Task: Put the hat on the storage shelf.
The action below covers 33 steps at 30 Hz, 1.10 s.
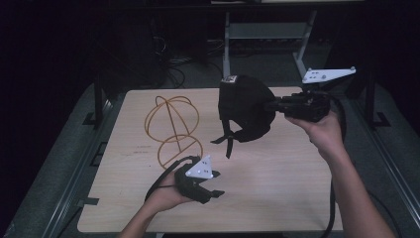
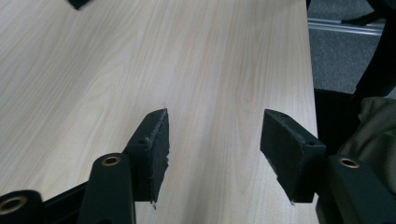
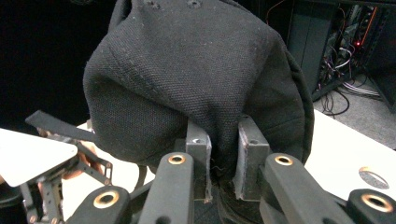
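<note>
Left gripper hovers low over the pale wood-grain bench, jaws spread, nothing between. Right gripper pinches the black cap above the bench; dark room beyond.

Black cap, orange wire stand, pale wood-grain table.

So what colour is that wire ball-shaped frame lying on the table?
The wire frame is orange-yellow, seen best in the high view.
</note>
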Tool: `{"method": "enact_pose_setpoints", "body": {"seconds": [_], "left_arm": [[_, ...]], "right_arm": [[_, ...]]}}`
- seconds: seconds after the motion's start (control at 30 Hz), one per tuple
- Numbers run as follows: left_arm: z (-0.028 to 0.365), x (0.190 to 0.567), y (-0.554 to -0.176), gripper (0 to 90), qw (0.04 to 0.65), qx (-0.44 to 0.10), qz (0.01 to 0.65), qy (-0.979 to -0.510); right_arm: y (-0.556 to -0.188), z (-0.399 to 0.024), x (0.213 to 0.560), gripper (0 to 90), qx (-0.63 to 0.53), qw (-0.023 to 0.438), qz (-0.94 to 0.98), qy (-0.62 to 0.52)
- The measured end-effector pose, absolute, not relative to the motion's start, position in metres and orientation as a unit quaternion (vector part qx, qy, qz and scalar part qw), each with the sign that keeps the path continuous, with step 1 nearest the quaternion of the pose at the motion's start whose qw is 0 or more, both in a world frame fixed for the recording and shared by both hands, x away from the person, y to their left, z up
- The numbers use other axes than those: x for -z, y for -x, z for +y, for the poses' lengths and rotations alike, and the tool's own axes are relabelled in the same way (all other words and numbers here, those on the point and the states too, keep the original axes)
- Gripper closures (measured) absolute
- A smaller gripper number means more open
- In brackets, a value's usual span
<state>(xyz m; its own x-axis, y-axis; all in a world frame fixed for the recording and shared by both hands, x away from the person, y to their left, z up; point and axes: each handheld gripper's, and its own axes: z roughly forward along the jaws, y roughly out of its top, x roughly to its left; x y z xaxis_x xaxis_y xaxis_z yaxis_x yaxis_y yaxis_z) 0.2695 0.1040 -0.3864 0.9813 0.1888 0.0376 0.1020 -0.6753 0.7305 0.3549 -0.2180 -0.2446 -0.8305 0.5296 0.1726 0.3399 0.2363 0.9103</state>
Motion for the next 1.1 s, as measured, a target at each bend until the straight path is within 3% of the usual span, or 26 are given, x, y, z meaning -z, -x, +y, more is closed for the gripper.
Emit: {"method": "enact_pose_setpoints", "body": {"seconds": [0.17,0.73,1.1], "left_arm": [[0.103,0.388,-0.268,33.4,0.391,-0.067,0.083,-0.914],[0.108,0.394,-0.266,26.1,0.4,-0.055,0.097,-0.91],[0.112,0.389,-0.268,25.9,0.405,-0.063,0.09,-0.908]], "right_arm": [[-0.362,-0.207,0.237,78.1,-0.556,0.082,0.781,-0.272],[-0.378,-0.162,0.215,78.1,-0.547,0.072,0.798,-0.241],[-0.384,-0.133,0.204,78.1,-0.542,0.066,0.809,-0.219]]}}
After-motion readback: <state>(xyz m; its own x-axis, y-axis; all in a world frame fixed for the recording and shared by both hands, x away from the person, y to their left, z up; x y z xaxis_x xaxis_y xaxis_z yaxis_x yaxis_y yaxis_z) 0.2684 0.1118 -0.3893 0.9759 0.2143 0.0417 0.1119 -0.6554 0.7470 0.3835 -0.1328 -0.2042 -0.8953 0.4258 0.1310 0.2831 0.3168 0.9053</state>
